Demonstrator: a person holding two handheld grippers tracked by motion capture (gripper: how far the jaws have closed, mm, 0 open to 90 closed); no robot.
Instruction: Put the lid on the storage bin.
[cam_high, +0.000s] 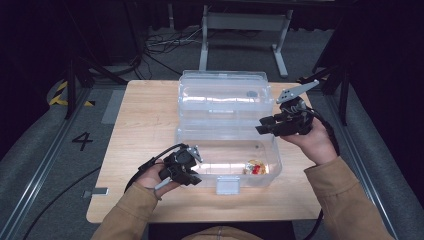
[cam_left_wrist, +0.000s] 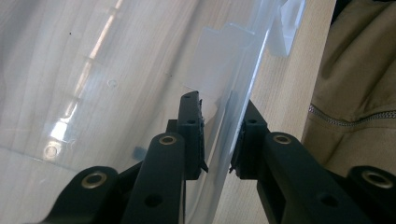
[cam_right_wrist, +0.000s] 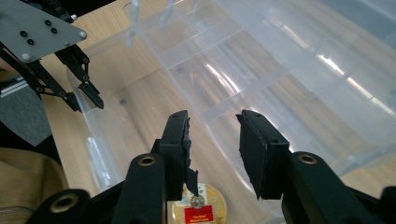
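A clear plastic storage box (cam_high: 227, 150) lies open on a light wooden table (cam_high: 145, 125), its hinged lid (cam_high: 222, 92) folded back flat on the far side. Inside the box's near half, toward its right end, sits a single small round item in gold wrapping with a red label (cam_high: 254, 167); the right gripper view shows it as a gold disc (cam_right_wrist: 198, 207) with a red tag bearing pale lettering too small to read. The rest of the box holds nothing else that can be made out, and the table's wood grain shows through its walls. A pale latch tab (cam_high: 227, 185) hangs from the box's near edge.

The left gripper (cam_high: 192, 172), held in the person's left hand (cam_high: 152, 176), meets the box at its near left corner; in the left gripper view its jaws (cam_left_wrist: 217, 140) straddle the thin clear front wall (cam_left_wrist: 233, 107), one pad inside and one outside, closed against it. The right gripper (cam_high: 265, 127), in the right hand (cam_high: 315, 142), hovers over the hinge area at the box's right side with its jaws (cam_right_wrist: 212, 140) apart and holding nothing. On the dark floor left of the table, the numeral "4" (cam_high: 82, 141) is marked.
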